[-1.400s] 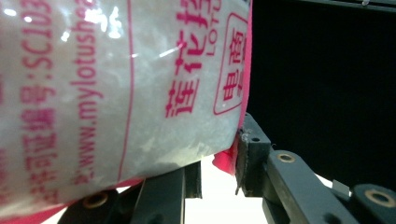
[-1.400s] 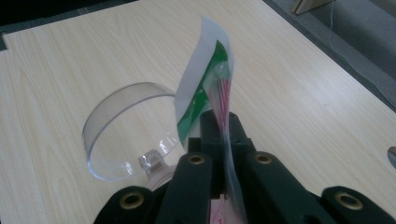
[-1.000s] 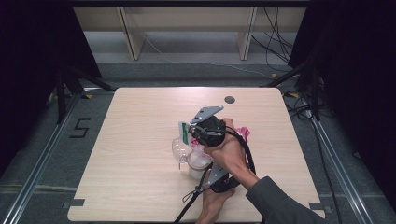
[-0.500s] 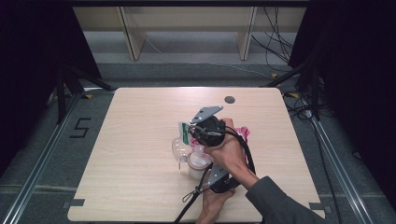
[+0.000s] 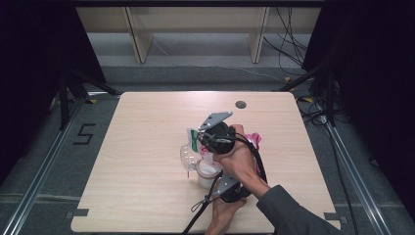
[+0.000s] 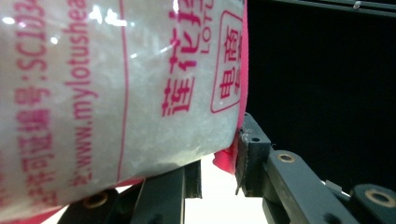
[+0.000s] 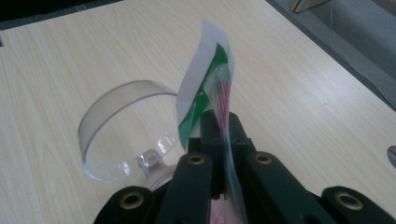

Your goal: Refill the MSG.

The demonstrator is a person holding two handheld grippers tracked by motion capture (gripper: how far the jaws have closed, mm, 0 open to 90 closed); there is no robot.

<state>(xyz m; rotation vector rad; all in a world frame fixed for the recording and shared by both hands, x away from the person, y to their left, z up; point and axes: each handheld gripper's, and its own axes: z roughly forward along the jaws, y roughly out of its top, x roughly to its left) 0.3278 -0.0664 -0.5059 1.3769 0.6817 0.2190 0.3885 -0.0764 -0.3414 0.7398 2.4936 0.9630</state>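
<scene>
Right gripper view: right gripper [image 7: 219,140] jaws pinched on bag corner [image 7: 205,88], left gripper [image 6: 219,172] jaws gripping bag [image 6: 116,93]

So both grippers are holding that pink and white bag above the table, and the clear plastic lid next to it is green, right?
Not quite: the lid is clear and colourless, as the right gripper view shows. The green is a patch on the bag's top edge, pinched in the right gripper. The left gripper does hold the pink and white bag above the table.

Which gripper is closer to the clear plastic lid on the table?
Right. The right gripper, shut on the bag's top edge, is directly beside the clear lid; the left gripper holds the bag lower, nearer the person.
</scene>
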